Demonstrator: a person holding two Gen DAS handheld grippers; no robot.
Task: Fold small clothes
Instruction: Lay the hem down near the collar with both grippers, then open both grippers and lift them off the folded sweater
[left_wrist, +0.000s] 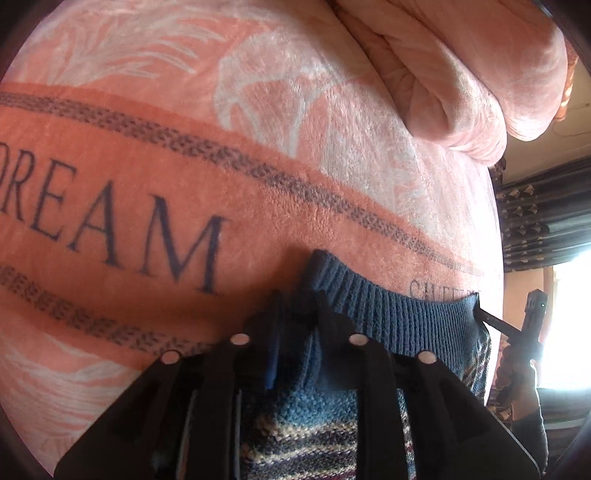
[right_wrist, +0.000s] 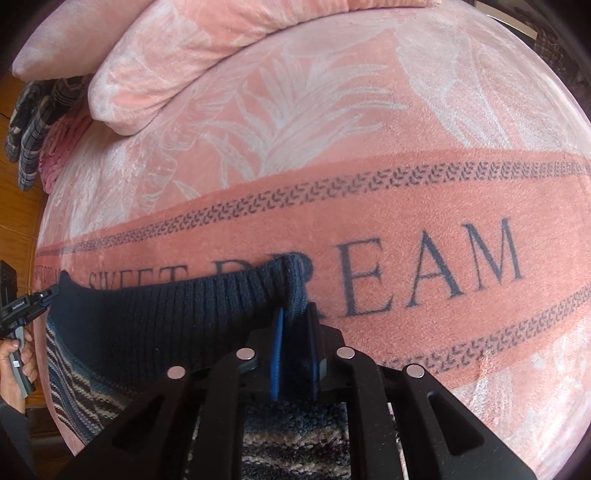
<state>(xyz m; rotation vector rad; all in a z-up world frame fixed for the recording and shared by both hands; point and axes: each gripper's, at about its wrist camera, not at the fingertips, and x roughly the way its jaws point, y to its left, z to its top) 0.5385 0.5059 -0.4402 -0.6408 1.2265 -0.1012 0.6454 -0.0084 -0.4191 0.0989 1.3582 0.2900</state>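
Observation:
A knitted sweater with a dark blue ribbed hem (left_wrist: 399, 317) and a striped body (left_wrist: 295, 435) hangs over the pink blanket. My left gripper (left_wrist: 299, 314) is shut on one end of the hem, with blue knit bunched between its fingers. At the other end of the hem, my right gripper (right_wrist: 295, 315) is shut on the ribbing (right_wrist: 166, 314). The hem is stretched between the two. In the left wrist view the right gripper (left_wrist: 482, 315) pinches the far hem corner, held by a hand (left_wrist: 521, 384). In the right wrist view the left gripper (right_wrist: 50, 293) shows at the left edge.
A pink blanket (right_wrist: 369, 206) printed "SWEET DREAM" covers the bed. A rolled pink quilt (left_wrist: 461, 85) lies at the far side. Plaid cloth (right_wrist: 33, 118) hangs off the bed over a wooden floor (right_wrist: 14, 206). Dark curtains (left_wrist: 546, 218) and a bright window (left_wrist: 569, 325) stand beside the bed.

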